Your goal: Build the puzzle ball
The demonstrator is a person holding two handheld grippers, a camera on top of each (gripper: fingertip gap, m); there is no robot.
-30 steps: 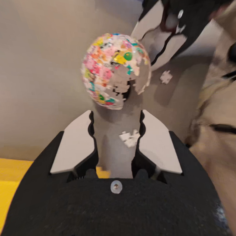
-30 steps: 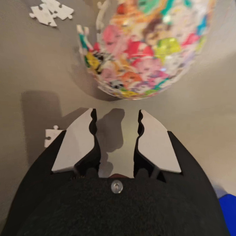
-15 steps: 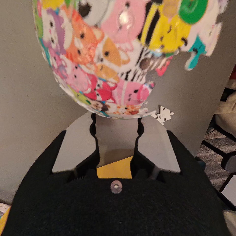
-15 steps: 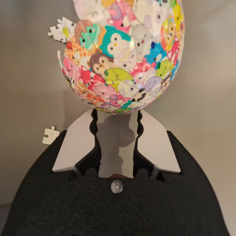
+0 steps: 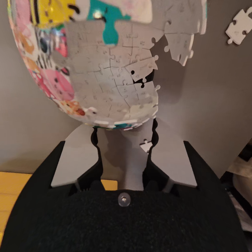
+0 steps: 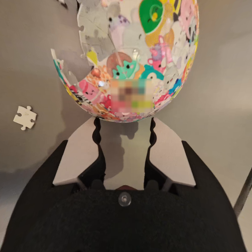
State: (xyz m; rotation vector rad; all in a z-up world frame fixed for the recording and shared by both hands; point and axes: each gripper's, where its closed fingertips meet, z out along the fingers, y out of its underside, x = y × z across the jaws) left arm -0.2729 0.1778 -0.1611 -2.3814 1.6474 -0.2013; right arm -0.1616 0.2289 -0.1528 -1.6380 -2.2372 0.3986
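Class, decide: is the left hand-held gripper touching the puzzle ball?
Cannot tell. In the left wrist view the puzzle ball overlaps the open left hand-held gripper at its fingertips, but neither contact nor gap shows plainly.

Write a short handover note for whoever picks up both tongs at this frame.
Left tongs: open, tips at the puzzle ball's underside.
Right tongs: open, tips at the ball's opposite side.
Done: most of the shell is joined.
Left: a gap remains at the ball's open edge; loose pieces lie white side up on the grey table, one left of the right tongs, another beyond the ball.
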